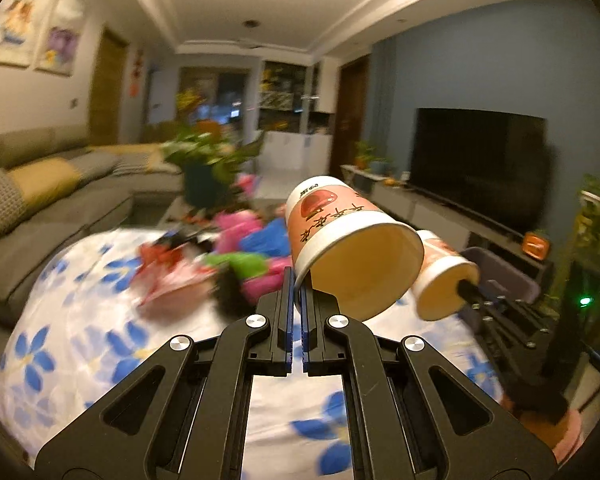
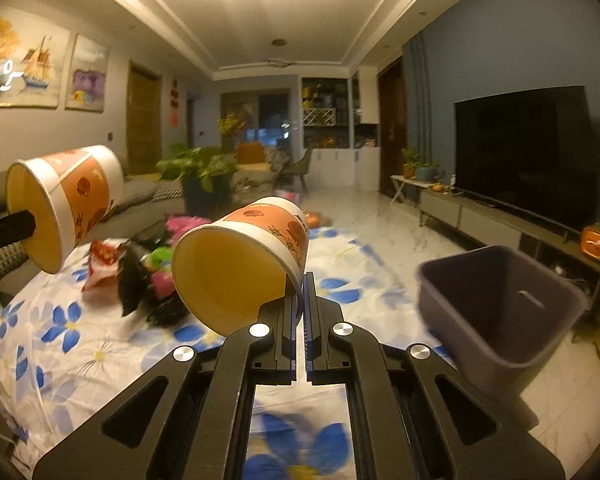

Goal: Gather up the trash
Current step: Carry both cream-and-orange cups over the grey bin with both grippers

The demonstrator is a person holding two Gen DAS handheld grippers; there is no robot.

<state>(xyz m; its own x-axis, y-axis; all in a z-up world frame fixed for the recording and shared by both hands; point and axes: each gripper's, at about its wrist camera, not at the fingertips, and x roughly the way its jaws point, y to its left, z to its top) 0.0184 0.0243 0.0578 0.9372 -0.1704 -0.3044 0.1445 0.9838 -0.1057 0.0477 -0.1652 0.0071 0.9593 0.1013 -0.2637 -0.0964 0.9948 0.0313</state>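
In the left wrist view my left gripper (image 1: 298,286) is shut on the rim of an orange-and-white paper cup (image 1: 340,236), held tilted with its mouth toward me. To its right, my right gripper (image 1: 474,294) pinches a second paper cup (image 1: 444,276). The right wrist view shows that gripper (image 2: 300,294) shut on its cup's (image 2: 240,264) rim, with the left cup (image 2: 64,204) held at the far left. Both cups hang above the floral-cloth table (image 2: 80,344). A dark purple bin (image 2: 500,304) stands open at the table's right edge. A blurred pile of colourful wrappers (image 1: 220,256) lies behind the cups.
A grey sofa (image 1: 40,216) runs along the left. A potted plant (image 2: 204,184) stands beyond the table. On the right are a TV (image 2: 528,148) over a low console (image 2: 480,216) and an orange clock (image 2: 594,242). Marble floor (image 2: 372,216) lies between table and console.
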